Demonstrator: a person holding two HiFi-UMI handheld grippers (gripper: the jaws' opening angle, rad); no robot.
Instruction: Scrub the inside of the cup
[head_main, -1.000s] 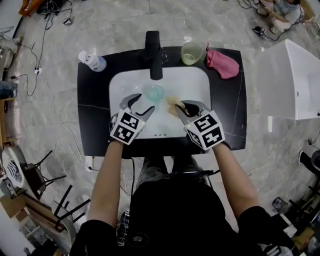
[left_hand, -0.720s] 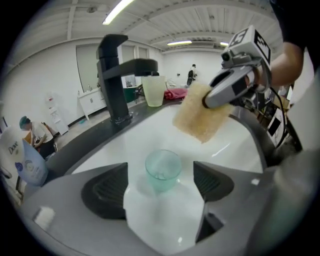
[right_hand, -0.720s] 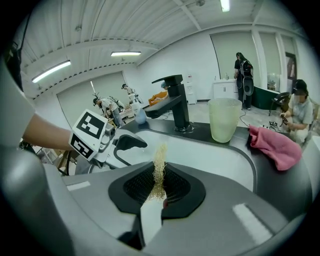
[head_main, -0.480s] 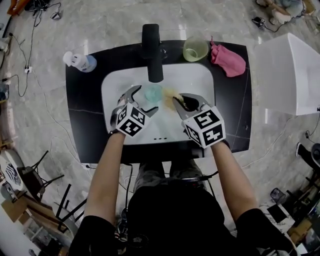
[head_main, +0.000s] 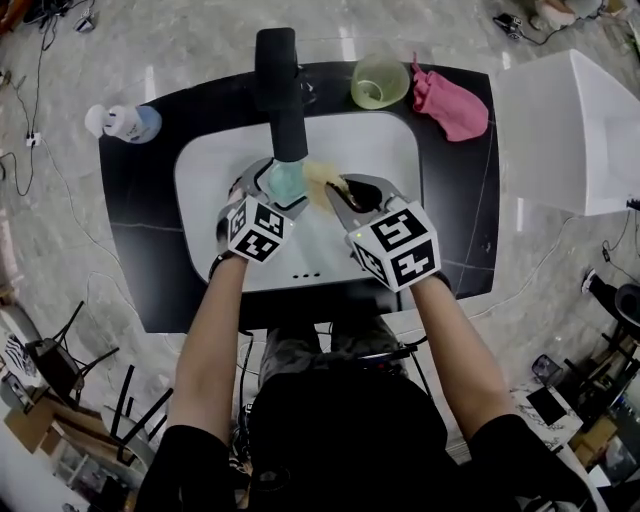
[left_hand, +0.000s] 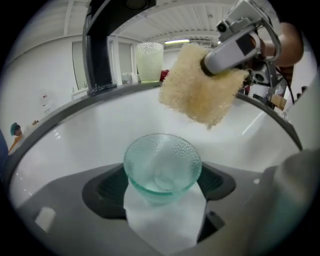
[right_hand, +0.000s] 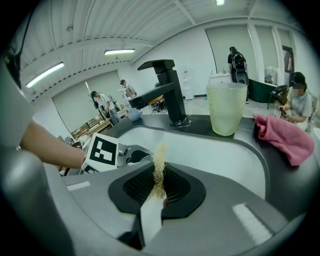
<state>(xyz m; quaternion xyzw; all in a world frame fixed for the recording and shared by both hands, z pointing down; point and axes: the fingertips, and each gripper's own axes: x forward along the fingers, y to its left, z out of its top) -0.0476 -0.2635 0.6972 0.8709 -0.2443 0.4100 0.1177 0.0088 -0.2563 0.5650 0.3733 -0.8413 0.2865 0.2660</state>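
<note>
Our left gripper (head_main: 272, 192), its jaws just opened, holds them spread wide on either side of the green glass cup (left_hand: 162, 162) without pressing on it. The cup stands upright, mouth up, in the white sink (head_main: 392, 150), at the middle of the head view just below the black tap (head_main: 280, 90). Our right gripper (right_hand: 159, 194) pinches the yellow sponge (left_hand: 200, 85) edge-on, up and to the right of the cup's mouth in the left gripper view and clear of its rim, so we judge the sponge must come down and leftward into the cup.
</note>
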